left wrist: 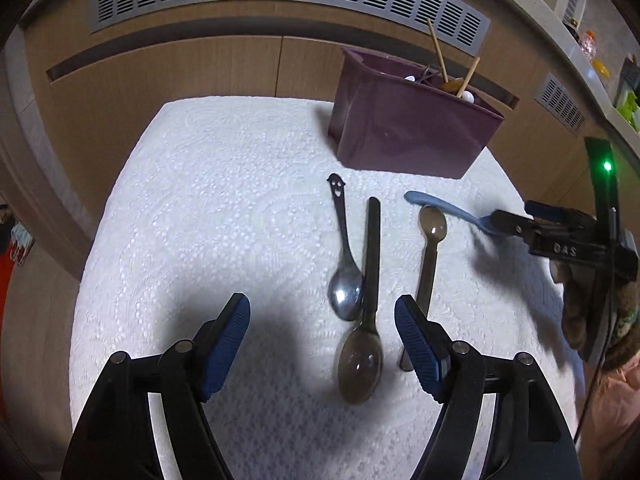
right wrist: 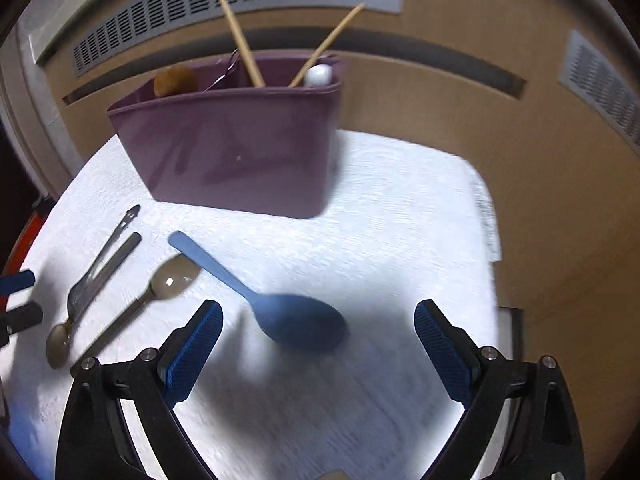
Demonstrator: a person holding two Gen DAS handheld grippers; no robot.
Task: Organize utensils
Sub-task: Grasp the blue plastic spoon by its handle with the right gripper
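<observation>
A white, embossed paper sheet [left wrist: 224, 200] covers the bench, and on it stands a glossy plum-coloured plastic bin [left wrist: 404, 132] toward the far edge, with two pale wooden sticks [right wrist: 240, 40] leaning out of it. In front of the bin lie four spoons: a metal spoon [left wrist: 346, 264] with a smiling-face handle, touching a smoky translucent spoon [left wrist: 366, 320], a second smoky spoon [left wrist: 430, 248] just beside them, and a matte blue spoon [right wrist: 280, 308]. The left gripper [left wrist: 322, 344] has its ribbed blue fingers [left wrist: 226, 344] spread wide, holding nothing. The right gripper [right wrist: 318, 344] is likewise wide apart — the blue spoon's bowl lies between its fingers, untouched.
</observation>
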